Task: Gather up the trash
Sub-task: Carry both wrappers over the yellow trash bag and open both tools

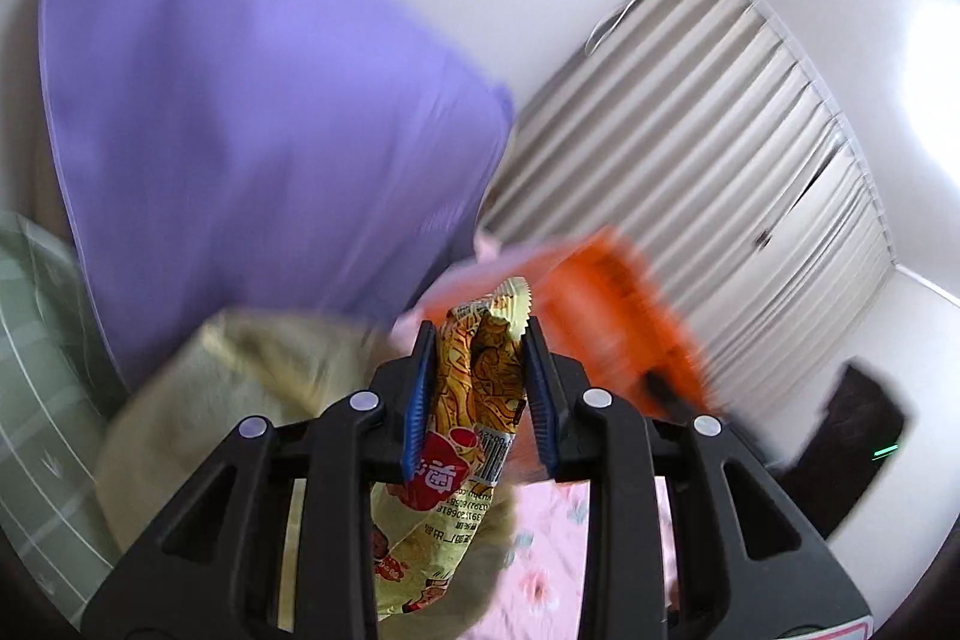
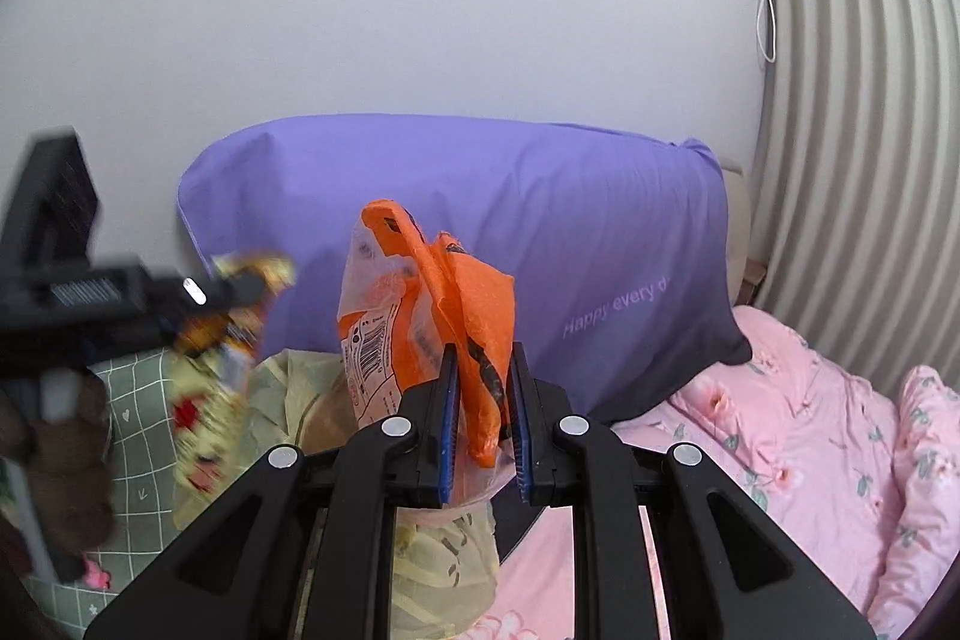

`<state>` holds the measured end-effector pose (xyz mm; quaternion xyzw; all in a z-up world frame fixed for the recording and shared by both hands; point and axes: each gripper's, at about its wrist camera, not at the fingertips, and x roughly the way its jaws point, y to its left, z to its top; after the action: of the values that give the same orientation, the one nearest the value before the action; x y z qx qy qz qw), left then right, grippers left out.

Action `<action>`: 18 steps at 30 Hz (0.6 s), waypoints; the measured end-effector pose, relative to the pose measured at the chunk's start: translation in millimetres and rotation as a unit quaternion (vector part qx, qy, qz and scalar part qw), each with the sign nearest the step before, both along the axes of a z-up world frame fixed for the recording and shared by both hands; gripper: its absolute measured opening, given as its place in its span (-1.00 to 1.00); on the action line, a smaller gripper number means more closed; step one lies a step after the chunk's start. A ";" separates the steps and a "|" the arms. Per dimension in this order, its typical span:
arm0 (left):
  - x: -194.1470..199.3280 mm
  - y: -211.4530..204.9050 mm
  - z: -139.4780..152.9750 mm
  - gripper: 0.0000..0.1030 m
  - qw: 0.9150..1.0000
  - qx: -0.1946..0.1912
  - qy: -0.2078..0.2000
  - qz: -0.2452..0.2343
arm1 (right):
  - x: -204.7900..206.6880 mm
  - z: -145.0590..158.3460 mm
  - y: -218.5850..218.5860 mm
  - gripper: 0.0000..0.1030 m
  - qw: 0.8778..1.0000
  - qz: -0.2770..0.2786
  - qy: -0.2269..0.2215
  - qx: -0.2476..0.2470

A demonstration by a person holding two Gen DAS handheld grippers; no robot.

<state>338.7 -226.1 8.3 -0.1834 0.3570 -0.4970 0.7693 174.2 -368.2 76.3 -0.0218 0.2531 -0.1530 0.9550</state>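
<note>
My left gripper [image 1: 479, 334] is shut on a yellow and red snack wrapper [image 1: 474, 370] that stands up between its blue pads and hangs below them. In the right wrist view the same gripper [image 2: 240, 286] shows blurred at the left with the wrapper [image 2: 222, 340] dangling from it. My right gripper [image 2: 483, 358] is shut on an orange and clear plastic bag [image 2: 420, 304], pinching its orange handle strip. The bag [image 1: 606, 298] appears blurred just beyond the left gripper's tips.
A large purple pillow [image 2: 510, 232] leans against the white wall. A pink floral quilt [image 2: 810, 430] covers the bed at right, a green checked fabric [image 2: 138, 430] and a pale yellow cloth [image 2: 444, 568] lie at left. Pleated curtains [image 2: 858, 100] hang right.
</note>
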 end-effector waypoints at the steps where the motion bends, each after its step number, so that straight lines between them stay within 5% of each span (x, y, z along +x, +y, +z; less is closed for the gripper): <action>1: 3.4 -5.6 -15.6 -0.48 1.000 0.030 0.004 0.004 | 0.5 -3.6 -0.2 -0.69 1.000 0.002 0.003 0.006; 4: 10.2 2.1 -41.5 -0.48 0.997 0.067 -0.004 0.031 | 5.3 -15.5 5.1 -0.69 1.000 0.018 0.016 0.016; 9: 23.4 31.8 -45.9 -0.48 0.995 0.070 -0.014 0.074 | 27.9 -56.5 25.2 -0.69 0.996 0.053 0.060 0.034; 14: 18.3 48.6 -46.1 -0.46 0.993 0.080 -0.030 0.081 | 39.8 -92.0 46.0 -0.69 0.991 0.079 0.103 0.043; 18: 9.6 51.7 -57.0 -0.46 0.988 0.130 -0.056 0.069 | 43.2 -104.0 45.8 -0.69 0.988 0.078 0.121 0.050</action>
<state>348.3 -174.4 -48.8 -0.0782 0.3618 -0.4019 0.8376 217.4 -322.4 -27.7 -0.0117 0.3713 -0.0619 0.9264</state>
